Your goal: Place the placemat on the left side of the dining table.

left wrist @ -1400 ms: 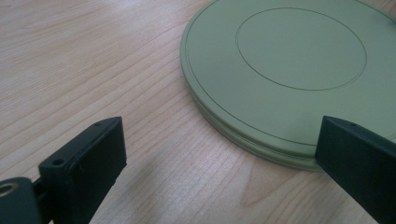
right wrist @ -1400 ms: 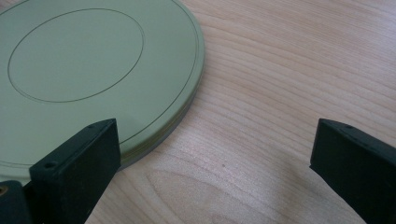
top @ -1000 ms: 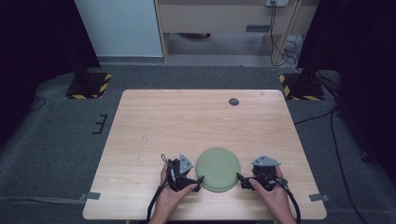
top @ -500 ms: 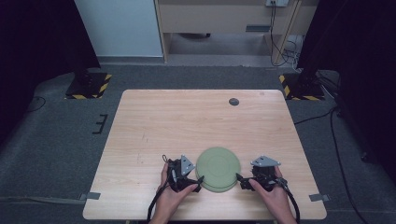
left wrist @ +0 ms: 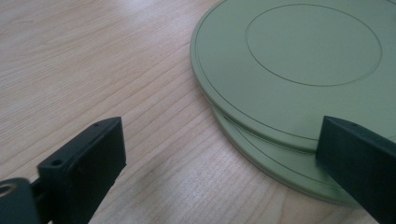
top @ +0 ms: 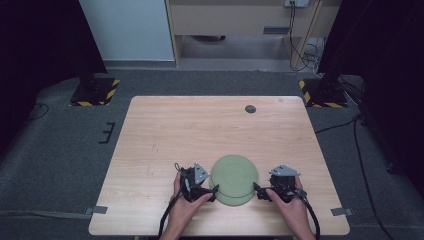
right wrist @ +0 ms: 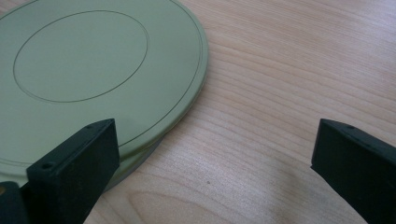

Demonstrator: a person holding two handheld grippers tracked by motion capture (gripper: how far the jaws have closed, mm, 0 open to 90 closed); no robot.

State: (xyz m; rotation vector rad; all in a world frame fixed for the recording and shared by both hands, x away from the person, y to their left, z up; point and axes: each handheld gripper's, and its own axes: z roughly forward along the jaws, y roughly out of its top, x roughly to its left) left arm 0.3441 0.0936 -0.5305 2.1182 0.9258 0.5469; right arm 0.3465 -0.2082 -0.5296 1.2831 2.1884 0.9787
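My left gripper (top: 212,190) has its jaws spread wide with nothing between them, one pad over bare wood and the other hanging just above the rim of the green plates (top: 234,179), near their eight o'clock edge. My right gripper (top: 258,189) is spread just as wide and empty too, one pad (right wrist: 74,168) over the stack's four o'clock rim, the other out over bare wood. There are two plates here: in the left gripper view the top plate (left wrist: 299,70) sits shifted on the bottom plate (left wrist: 275,163), whose lip pokes out as a crescent on my side. That offset is my way in, I reckon. To take the top one cleanly I want a pad sliding under its overhanging rim and the other on its upper face, closing only on that one edge so I don't drag the lower plate along. The glaze looks smooth, so I'd judge a shallow pinch could slip; I go deep over the rim and squeeze square. The stack lies at the six o'clock side of the wooden table (top: 200,130), close to me, between both hands, with a small dark disc (top: 250,108) well apart at the far edge.
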